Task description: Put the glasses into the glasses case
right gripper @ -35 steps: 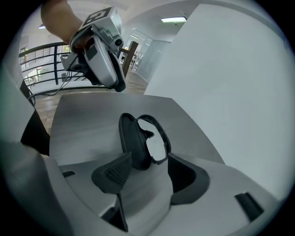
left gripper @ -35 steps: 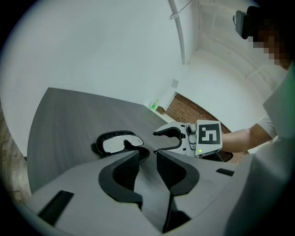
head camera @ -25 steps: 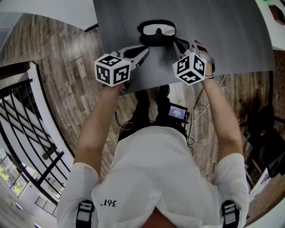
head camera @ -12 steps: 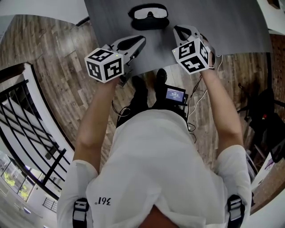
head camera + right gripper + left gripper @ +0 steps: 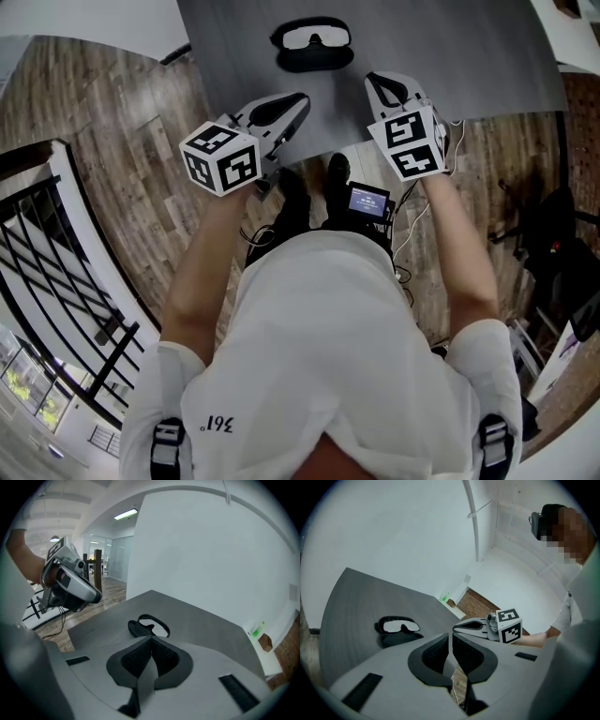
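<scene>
A black glasses case (image 5: 313,60) lies open at the far middle of the grey table (image 5: 469,56). The glasses (image 5: 315,37), with pale lenses in a dark frame, rest in its far half. The case (image 5: 397,638) and glasses (image 5: 396,626) also show in the left gripper view, and the case (image 5: 140,629) in the right gripper view. My left gripper (image 5: 303,97) hangs over the table's near edge, left of and nearer than the case, shut with nothing in it. My right gripper (image 5: 371,79) is to the case's right, also shut and holding nothing. Neither touches the case.
The table's near edge (image 5: 319,150) runs under both grippers, with wooden floor (image 5: 122,141) below. A black railing (image 5: 56,281) stands at the left. A small screen (image 5: 368,201) with cables hangs at my waist. A green bottle (image 5: 257,630) and brown box (image 5: 265,642) sit by the white wall.
Both grippers have drawn back from the sides of the case toward the table's near edge and lifted. The right gripper has rolled. The case and glasses stay in place.
</scene>
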The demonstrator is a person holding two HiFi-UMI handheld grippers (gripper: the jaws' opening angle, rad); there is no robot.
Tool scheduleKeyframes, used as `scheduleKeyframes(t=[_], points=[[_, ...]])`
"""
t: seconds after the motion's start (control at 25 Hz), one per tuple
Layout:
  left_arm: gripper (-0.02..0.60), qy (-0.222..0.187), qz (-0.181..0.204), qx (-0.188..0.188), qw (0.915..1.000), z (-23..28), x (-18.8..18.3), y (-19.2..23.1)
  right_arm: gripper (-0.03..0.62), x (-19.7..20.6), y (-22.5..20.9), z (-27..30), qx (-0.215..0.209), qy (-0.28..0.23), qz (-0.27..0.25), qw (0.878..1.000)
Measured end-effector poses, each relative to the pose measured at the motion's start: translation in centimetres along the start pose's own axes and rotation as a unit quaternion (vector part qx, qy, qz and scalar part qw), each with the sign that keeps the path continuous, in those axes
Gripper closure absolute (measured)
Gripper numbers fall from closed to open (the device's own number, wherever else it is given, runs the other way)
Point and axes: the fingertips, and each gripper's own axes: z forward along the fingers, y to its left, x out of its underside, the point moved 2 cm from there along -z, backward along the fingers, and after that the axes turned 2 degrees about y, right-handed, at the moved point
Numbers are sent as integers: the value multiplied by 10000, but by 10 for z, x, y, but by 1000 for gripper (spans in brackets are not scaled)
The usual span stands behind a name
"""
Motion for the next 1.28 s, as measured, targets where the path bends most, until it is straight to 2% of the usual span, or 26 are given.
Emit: scheduleKeyframes(t=[0.28, 0.6, 0.84, 1.04, 1.28], points=[[546, -190, 50, 176, 9997, -23, -4, -22, 585, -8, 6, -25, -131, -217, 918, 9955], [546, -280, 66, 148, 9995, -56, 5, -43, 585, -13, 16, -67, -420, -621, 1920, 9785], [546, -375, 109, 119, 9992, -72, 8, -59, 585, -15, 21, -91, -358, -761, 1965, 9769], [546, -347, 158, -63, 9993, -84, 7, -67, 585, -22, 26, -111, -358, -918, 2036, 9741], [546, -425, 206, -43, 9989, -94, 4, -76, 586, -30, 32, -136, -315, -1117, 2081, 9712]])
